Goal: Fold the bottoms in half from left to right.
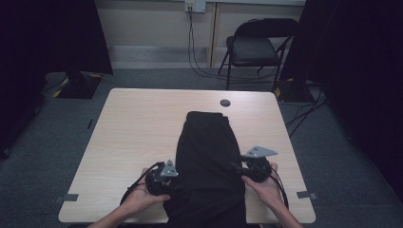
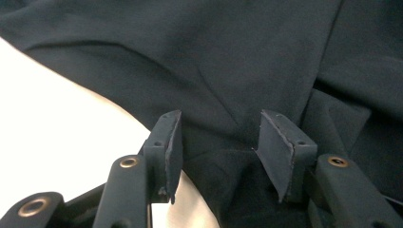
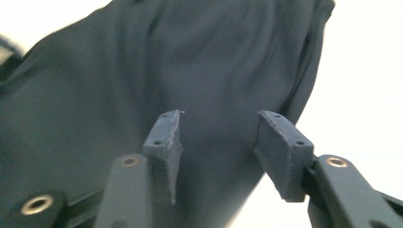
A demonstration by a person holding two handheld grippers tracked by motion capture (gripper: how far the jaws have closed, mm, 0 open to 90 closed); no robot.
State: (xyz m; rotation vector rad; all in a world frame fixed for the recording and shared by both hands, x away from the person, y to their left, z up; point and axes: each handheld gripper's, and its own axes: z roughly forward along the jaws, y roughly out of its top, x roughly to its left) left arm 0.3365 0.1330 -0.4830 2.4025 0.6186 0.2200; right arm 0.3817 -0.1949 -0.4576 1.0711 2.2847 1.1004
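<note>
Because the black garment (image 1: 207, 161) lies in a long folded strip down the middle of the desk (image 1: 138, 128), from near the far edge to over the near edge, it will likely handle as soft, limp cloth: light, not fragile, and quick to sag or unfold wherever it is not held. The left gripper (image 1: 167, 186) sits at the strip's left edge near the desk's near edge, and the right gripper (image 1: 241, 167) at its right edge.

In the left gripper view the jaws stand apart with a bunched fold of the garment (image 2: 223, 61) between them, the pads not pressing on it. In the right gripper view the jaws also stand apart over flat cloth (image 3: 157, 61), gripping nothing.

The fabric looks smooth and may slip from a shallow pinch. The best hold is probably on the doubled side edges, one gripper per side, taking all layers at once, so the strip lifts evenly rather than peeling open.
</note>
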